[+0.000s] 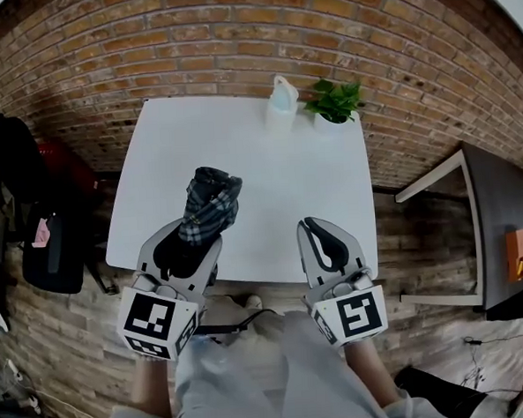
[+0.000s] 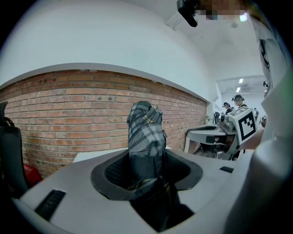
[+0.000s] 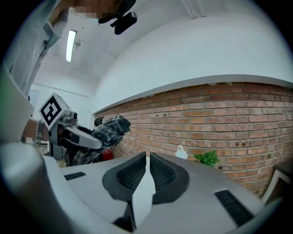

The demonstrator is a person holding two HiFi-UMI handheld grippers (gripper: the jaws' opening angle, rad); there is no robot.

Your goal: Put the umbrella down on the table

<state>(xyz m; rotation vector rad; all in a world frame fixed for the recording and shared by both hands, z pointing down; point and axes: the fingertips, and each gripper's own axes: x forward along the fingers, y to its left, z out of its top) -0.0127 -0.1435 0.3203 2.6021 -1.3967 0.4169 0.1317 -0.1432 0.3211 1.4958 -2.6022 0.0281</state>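
A folded plaid umbrella (image 1: 210, 205) stands up out of my left gripper (image 1: 191, 239), which is shut on its lower part above the near left of the white table (image 1: 267, 159). In the left gripper view the umbrella (image 2: 145, 137) rises between the dark pads of the left gripper (image 2: 146, 171), its bottom end hidden between the jaws. My right gripper (image 1: 321, 235) hovers over the table's near edge, shut and empty. In the right gripper view the right gripper (image 3: 147, 164) has its pads almost touching, and the umbrella (image 3: 110, 128) shows at the left.
A white bottle (image 1: 282, 96) and a small green plant (image 1: 334, 102) stand at the table's far edge by the brick wall. A dark side table (image 1: 501, 224) with an orange item (image 1: 518, 254) is at the right. A black bag (image 1: 21, 174) sits at the left.
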